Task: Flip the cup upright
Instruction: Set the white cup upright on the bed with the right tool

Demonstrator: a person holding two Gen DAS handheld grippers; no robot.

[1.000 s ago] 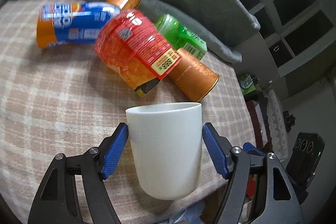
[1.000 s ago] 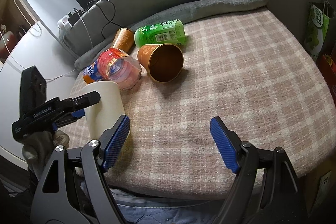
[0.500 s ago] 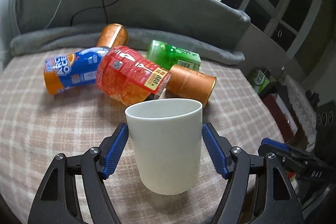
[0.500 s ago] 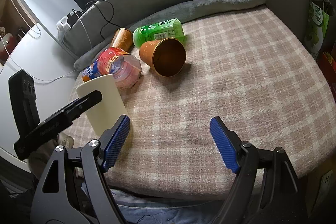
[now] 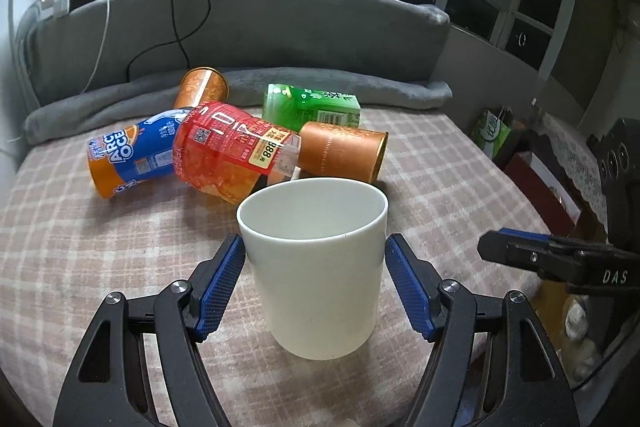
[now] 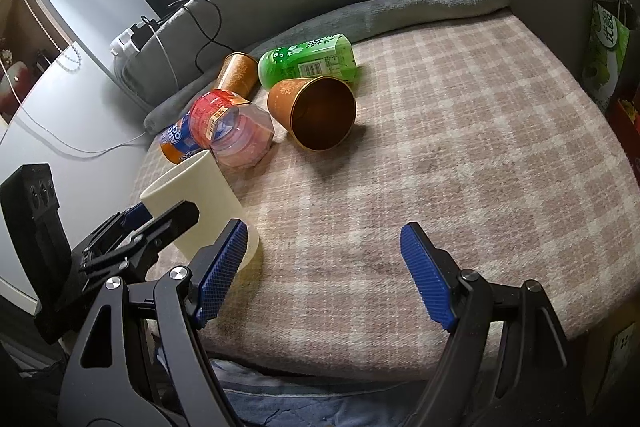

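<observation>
A plain white cup (image 5: 318, 267) stands upright, mouth up, on the checked blanket near its front left edge. My left gripper (image 5: 316, 279) is shut on the white cup, blue pads against both sides. The cup also shows in the right wrist view (image 6: 200, 203), with the left gripper (image 6: 132, 231) around it. My right gripper (image 6: 324, 271) is open and empty, low over the blanket's front edge, to the right of the cup.
Behind the cup lie a red bottle (image 5: 236, 151), a blue and orange bottle (image 5: 128, 155), a green bottle (image 5: 312, 105) and two copper cups (image 5: 344, 155) (image 5: 202, 87) on their sides. A grey rolled blanket (image 6: 400, 11) and sofa back bound the far side.
The left gripper has turned the white cup from tilted to upright and lowered it onto the blanket. The right gripper has hardly moved.
</observation>
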